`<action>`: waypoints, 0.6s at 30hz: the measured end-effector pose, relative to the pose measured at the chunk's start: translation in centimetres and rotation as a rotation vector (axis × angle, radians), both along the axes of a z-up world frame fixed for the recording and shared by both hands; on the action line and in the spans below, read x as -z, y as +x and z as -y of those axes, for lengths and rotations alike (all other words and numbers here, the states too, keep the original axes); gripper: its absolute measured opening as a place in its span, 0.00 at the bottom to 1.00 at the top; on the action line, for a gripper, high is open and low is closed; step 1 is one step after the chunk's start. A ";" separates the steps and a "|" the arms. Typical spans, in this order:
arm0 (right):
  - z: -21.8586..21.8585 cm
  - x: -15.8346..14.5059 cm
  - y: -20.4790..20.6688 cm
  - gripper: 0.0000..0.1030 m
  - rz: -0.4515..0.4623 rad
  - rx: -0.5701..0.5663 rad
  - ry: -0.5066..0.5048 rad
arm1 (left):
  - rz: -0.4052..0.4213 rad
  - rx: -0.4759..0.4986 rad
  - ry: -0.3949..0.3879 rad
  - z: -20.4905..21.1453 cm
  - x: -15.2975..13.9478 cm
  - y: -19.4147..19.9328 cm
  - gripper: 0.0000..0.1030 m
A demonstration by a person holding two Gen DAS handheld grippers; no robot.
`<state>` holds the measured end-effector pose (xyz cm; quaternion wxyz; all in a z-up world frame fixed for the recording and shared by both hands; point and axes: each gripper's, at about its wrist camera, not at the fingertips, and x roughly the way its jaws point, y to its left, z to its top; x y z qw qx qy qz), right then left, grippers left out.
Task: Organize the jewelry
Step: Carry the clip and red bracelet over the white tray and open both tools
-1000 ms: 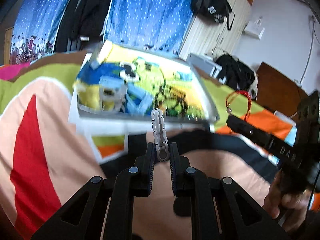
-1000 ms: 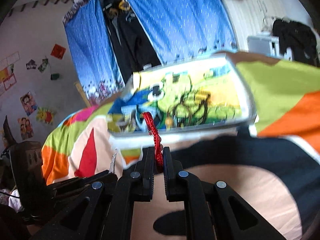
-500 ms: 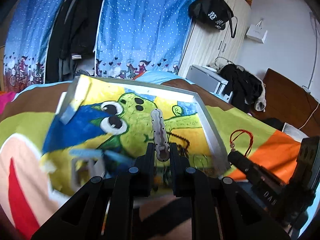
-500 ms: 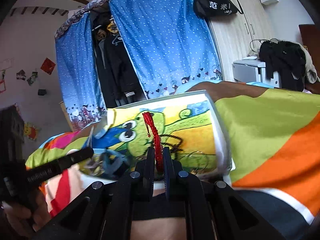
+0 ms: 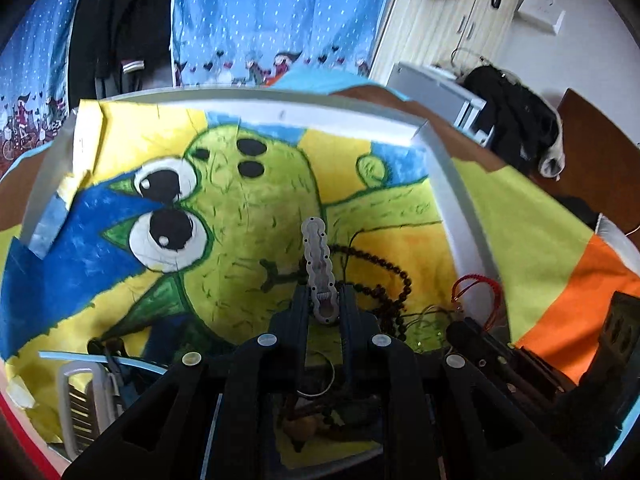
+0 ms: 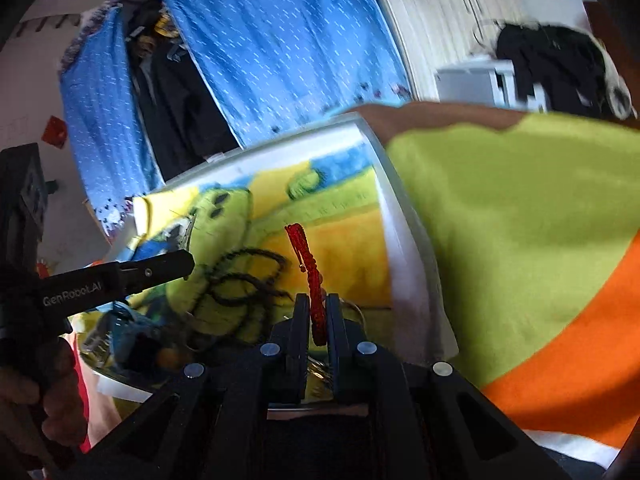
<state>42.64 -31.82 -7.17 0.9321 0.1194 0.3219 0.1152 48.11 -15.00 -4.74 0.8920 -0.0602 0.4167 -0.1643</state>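
On the left, the left gripper (image 5: 325, 306) pinches a silver wavy hair clip (image 5: 318, 258) by its base, holding it above the white tray (image 5: 452, 200) lined with a frog picture (image 5: 240, 208). A dark bead necklace (image 5: 384, 276) lies in the tray. To the right, the right gripper (image 6: 318, 316) clamps a red braided bracelet (image 6: 306, 258) over the tray's right part, beside the bright bedspread (image 6: 520, 208).

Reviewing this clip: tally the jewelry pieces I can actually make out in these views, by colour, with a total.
Silver: 2 (wavy silver clip held in the left gripper; thin ring below it)
Red: 1 (red cord bracelet in the right gripper)
Dark: 1 (dark bead strand lying in the tray)
Total: 4; the rest is too tangled or blurred to count.
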 end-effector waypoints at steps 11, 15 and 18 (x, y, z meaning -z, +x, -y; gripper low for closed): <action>0.3 0.4 0.1 0.08 -0.046 0.018 0.006 | -0.055 -0.030 -0.004 -0.3 0.6 0.2 0.12; 0.2 0.3 0.1 0.08 -0.053 0.018 -0.011 | -0.062 -0.041 0.016 -0.3 0.4 0.0 0.12; 0.2 0.3 0.2 0.08 -0.059 0.020 -0.015 | -0.057 -0.047 0.032 -0.3 0.1 -0.2 0.14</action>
